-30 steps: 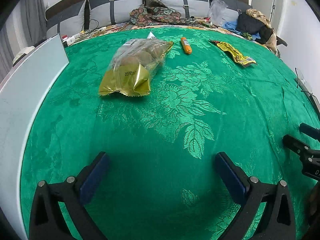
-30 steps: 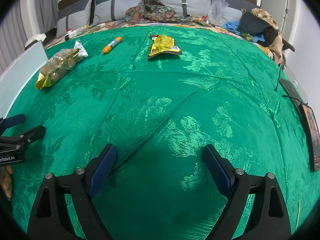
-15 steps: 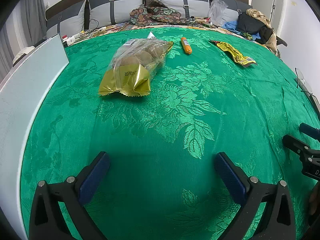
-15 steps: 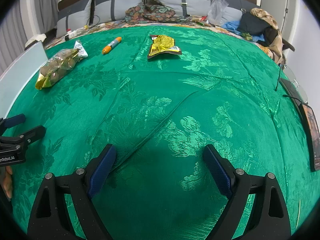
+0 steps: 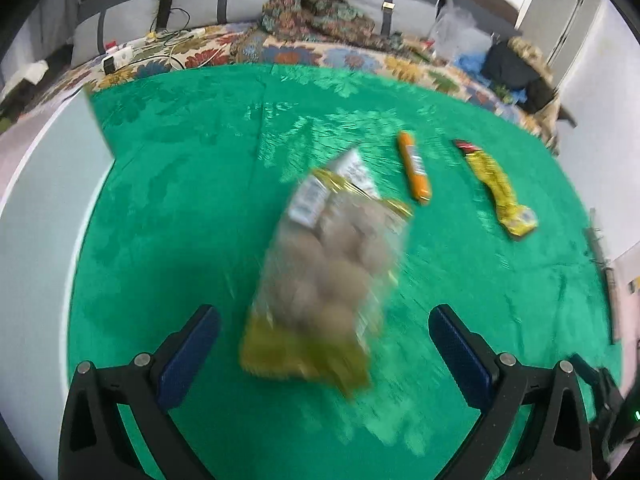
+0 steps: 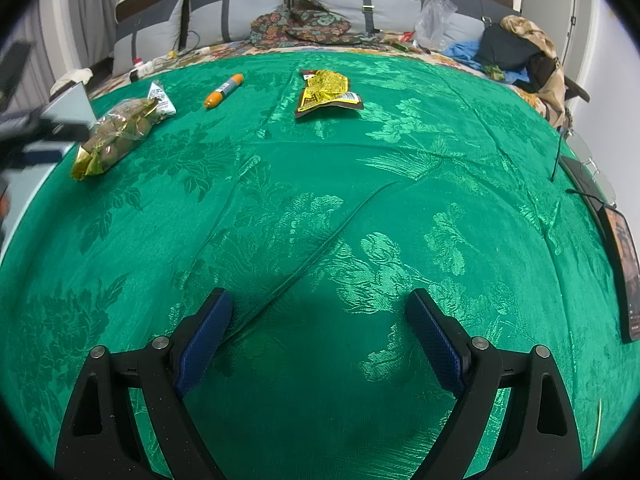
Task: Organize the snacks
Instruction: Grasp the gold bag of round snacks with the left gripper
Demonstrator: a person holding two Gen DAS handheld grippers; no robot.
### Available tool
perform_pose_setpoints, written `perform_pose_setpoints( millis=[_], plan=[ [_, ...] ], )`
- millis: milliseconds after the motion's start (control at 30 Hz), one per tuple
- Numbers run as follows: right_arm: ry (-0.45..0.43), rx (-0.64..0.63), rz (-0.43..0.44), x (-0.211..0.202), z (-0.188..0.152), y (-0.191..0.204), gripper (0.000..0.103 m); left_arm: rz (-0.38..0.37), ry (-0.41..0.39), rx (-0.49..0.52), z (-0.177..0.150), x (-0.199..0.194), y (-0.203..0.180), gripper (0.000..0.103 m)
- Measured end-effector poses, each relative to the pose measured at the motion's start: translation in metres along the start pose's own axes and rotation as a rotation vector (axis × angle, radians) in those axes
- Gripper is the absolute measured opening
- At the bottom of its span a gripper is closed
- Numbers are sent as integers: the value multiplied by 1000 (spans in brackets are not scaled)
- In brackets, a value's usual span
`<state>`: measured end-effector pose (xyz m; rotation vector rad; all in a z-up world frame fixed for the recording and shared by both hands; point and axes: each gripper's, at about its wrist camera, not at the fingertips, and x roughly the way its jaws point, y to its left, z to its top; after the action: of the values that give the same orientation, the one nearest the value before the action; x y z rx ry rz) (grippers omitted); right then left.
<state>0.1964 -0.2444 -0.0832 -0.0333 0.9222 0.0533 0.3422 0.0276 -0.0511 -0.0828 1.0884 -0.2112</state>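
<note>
Home, prob. a living room or bedroom.
Landmark: green brocade cloth (image 6: 400, 168) over a big flat surface. Behind it, grey cushions (image 6: 256, 12) w/ dark straps against a dark wood back, a patterned throw (image 6: 304, 26), a floral cover (image 5: 320, 56) w/ cables on it. To its right, heaped clothes (image 6: 524, 52); left, a curtain (image 6: 86, 12), blurry.

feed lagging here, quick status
Left gripper open, closing in on bagged buns. Right gripper open, empty, over green cloth. Nothing in the way.
</note>
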Motion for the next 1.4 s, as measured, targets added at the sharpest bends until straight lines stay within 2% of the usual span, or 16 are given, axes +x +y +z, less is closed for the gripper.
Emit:
perform_pose_setpoints(
  millis=[67,133,200,300,400,633,767,867,967,1033,1167,1400],
  plan=[
    [0,0,0,0,0,0,91,22,21,-6,13,12,3,102],
    [0,0,0,0,0,0,91,-16,41,-19,15,20,7,98],
    [0,0,0,0,0,0,91,-91,55,-9,13,24,5,76],
    [0,1,0,0,0,0,91,-63,22,36,6,17,-2,69],
    [0,1,-1,0,0,0,92,-36,-2,35,-6,2,-4,64],
    [1,1,-1,0,0,1,92,4,-40,-52,-68,-50,14,64],
    [1,1,-1,0,0,1,91,13,-61,-75,-103,-62,24,64],
    [1,2,-1,0,0,1,92,-3,-84,-76,-117,-60,22,71],
    [1,2,-1,0,0,1,92,28,-80,-69,-122,-46,18,84],
    [1,2,-1,0,0,1,91,62,-70,-61,-123,-35,17,84],
    [1,2,-2,0,1,1,92,144,-111,-51,-122,-27,15,89],
    [1,3,-3,0,1,1,92,210,-141,-82,-124,-25,23,89]
  ],
)
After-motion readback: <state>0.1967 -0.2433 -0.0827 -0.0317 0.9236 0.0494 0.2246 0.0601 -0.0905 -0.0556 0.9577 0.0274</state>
